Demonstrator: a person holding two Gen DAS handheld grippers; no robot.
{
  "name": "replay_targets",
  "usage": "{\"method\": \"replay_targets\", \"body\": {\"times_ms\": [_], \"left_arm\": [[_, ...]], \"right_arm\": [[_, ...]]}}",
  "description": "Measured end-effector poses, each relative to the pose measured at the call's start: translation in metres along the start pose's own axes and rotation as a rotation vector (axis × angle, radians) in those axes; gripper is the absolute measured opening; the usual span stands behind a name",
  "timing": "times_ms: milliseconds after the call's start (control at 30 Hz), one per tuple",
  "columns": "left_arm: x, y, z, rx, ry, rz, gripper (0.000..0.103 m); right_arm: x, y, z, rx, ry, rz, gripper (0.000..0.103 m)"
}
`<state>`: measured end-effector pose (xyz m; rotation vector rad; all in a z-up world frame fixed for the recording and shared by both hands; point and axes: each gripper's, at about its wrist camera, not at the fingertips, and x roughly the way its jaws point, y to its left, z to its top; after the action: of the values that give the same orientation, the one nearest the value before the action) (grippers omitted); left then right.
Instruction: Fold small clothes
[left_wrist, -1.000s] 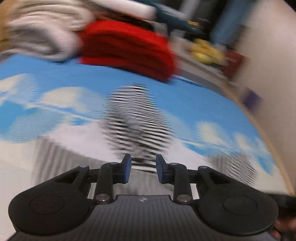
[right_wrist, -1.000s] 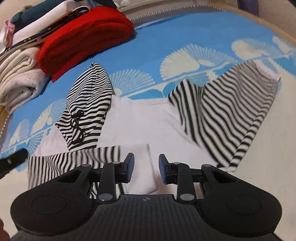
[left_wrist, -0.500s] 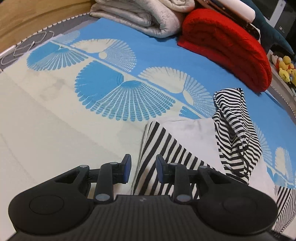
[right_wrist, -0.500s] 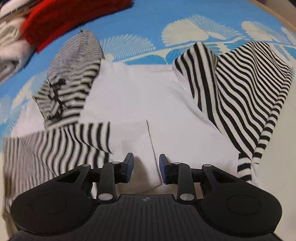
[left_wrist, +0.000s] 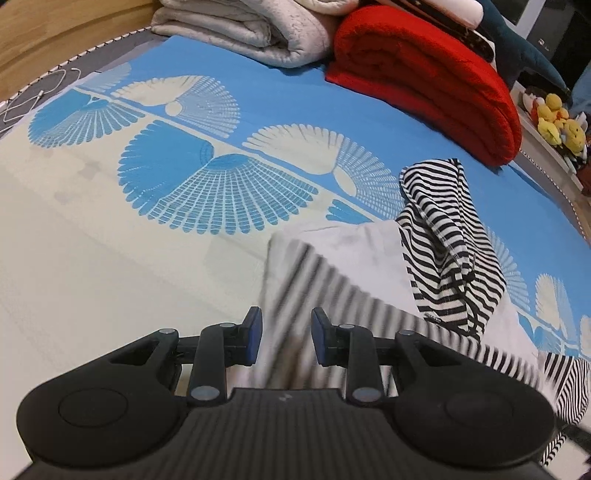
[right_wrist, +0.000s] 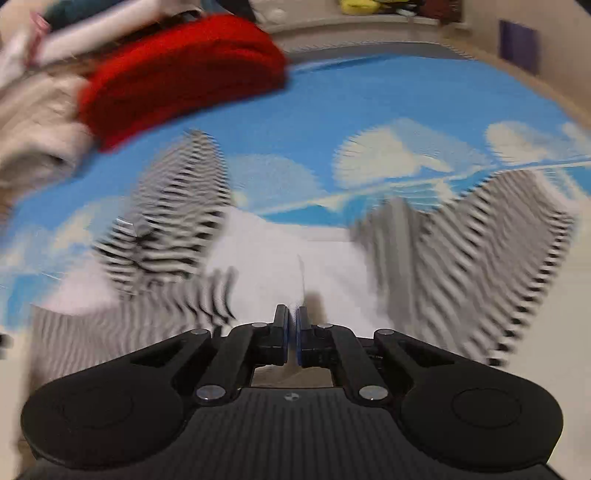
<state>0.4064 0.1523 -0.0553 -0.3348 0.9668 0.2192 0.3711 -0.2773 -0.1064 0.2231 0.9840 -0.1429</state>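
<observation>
**Two grippers at the near edge of a striped garment**

Two hand-held grippers work over a black-and-white striped garment (left_wrist: 439, 236) with a white body, spread on a blue and cream bed cover (left_wrist: 184, 177) printed with fan shapes.

The left gripper (left_wrist: 286, 341) points down at the garment's near left part. Its jaws stand partly apart with a clear gap — the striped cloth shows blurred between and beyond the blue pads, but no pad presses on it. Whether the tips touch the fabric cannot be told.

The right gripper (right_wrist: 291, 338) has its jaws drawn almost together, only a thin slit between the blue pads. A light sliver shows in that slit, and a white fold rises just ahead of the tips; it appears to be pinching the garment's near white edge, though heavy blur in the right wrist view keeps this from being certain.

The garment lies in the middle of the bed. One striped part stands up in a crumpled peak toward the far side, and another striped panel (right_wrist: 480, 251) spreads to the right.

Beyond it, at the head of the bed, lie a folded red blanket (left_wrist: 424, 77) and, beside it, a folded pale grey blanket (left_wrist: 251, 29). Yellow plush toys (left_wrist: 557, 122) sit on a ledge at the far right.
</observation>
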Motion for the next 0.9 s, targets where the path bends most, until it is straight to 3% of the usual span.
{"method": "replay_targets", "body": {"times_ms": [67,100,200,267,367,467,667,800,900], "left_arm": [[0.002,-0.001,-0.001,0.008,0.011,0.007,0.032],[0.003,-0.002,-0.002,0.009,0.018,0.006,0.032],[0.005,-0.005,-0.003,0.020,0.028,-0.004,0.032],[0.006,-0.008,-0.005,0.035,0.032,-0.013,0.032],[0.010,-0.010,-0.009,0.050,0.054,-0.019,0.032],[0.013,-0.009,-0.010,0.044,0.072,-0.022,0.032],[0.012,-0.025,-0.015,0.121,0.103,-0.093,0.032],[0.011,-0.049,-0.031,0.268,0.130,-0.132,0.032],[0.013,-0.053,-0.040,0.324,0.162,-0.164,0.033]], "right_arm": [[0.018,-0.008,-0.007,0.039,0.122,-0.010,0.005],[0.019,-0.011,-0.009,0.073,0.134,-0.011,0.008],[-0.002,-0.004,-0.003,0.037,0.014,0.008,0.009],[-0.011,0.003,-0.002,-0.010,-0.044,0.057,0.020],[0.005,0.007,-0.008,-0.016,0.073,0.135,0.035],[0.028,0.000,-0.020,0.018,0.227,0.108,0.036],[0.009,-0.002,-0.011,0.002,0.130,0.116,0.039],[0.018,-0.007,-0.015,0.007,0.167,0.152,0.040],[0.021,-0.007,-0.017,-0.015,0.165,0.149,0.040]]}}
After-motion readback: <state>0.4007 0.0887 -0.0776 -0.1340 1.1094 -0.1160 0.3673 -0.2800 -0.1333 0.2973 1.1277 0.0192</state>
